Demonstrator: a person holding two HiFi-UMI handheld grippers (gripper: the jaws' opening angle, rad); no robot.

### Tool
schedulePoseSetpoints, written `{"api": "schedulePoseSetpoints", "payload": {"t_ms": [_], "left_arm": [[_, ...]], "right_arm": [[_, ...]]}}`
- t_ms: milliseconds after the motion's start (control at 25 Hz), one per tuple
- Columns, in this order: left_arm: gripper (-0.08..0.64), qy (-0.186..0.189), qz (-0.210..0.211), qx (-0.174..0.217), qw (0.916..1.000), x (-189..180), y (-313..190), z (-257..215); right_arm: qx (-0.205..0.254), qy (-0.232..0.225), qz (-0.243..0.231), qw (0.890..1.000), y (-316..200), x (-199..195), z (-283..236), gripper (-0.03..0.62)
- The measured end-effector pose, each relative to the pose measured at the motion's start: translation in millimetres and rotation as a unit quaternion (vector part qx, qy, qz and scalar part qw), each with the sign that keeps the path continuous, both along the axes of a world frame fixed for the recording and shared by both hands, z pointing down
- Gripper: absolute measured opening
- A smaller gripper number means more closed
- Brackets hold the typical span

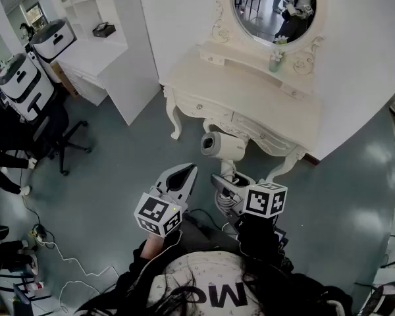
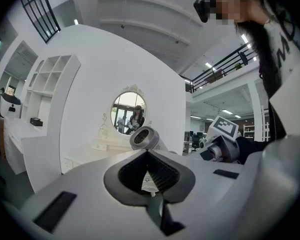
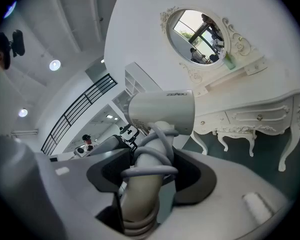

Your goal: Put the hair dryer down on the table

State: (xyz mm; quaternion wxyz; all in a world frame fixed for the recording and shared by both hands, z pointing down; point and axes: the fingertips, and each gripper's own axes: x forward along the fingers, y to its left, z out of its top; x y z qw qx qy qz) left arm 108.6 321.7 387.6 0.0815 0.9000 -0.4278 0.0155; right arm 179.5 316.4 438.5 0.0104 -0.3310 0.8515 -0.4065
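Observation:
The white hair dryer (image 1: 222, 145) hangs in the air in front of the cream dressing table (image 1: 250, 101), its nozzle pointing left. Its grey cord is wound round the handle (image 3: 149, 184). My right gripper (image 1: 228, 188) is shut on that handle, with the dryer's body (image 3: 162, 111) upright above the jaws. My left gripper (image 1: 182, 174) floats just left of it, shut with nothing between its tips. From the left gripper view (image 2: 149, 156), the dryer's round end (image 2: 142, 138) shows beyond the tips. An oval mirror (image 1: 274, 8) stands on the table.
A small green bottle (image 1: 275, 61) stands under the mirror. A white desk with shelves (image 1: 95, 54) fills the back left. An office chair (image 1: 56, 137) and black-and-white machines (image 1: 23, 81) stand at the left. Cables (image 1: 59, 262) lie on the grey-green floor.

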Motion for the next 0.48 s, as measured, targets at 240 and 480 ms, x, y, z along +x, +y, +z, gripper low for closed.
{"api": "schedulePoseSetpoints", "payload": {"t_ms": [240,480], "left_arm": [[-0.003,-0.001,-0.005,0.002,1.0000,0.6,3.1,-0.6],[-0.003,-0.002,-0.010,0.004,0.9999,0.9,8.1,-2.6]], "right_arm": [[0.002,-0.007,-0.002,1.000,1.7,1.2,-1.3,0.267],[0.002,-0.010,-0.009,1.000,7.2,0.8,-2.2,0.267]]}}
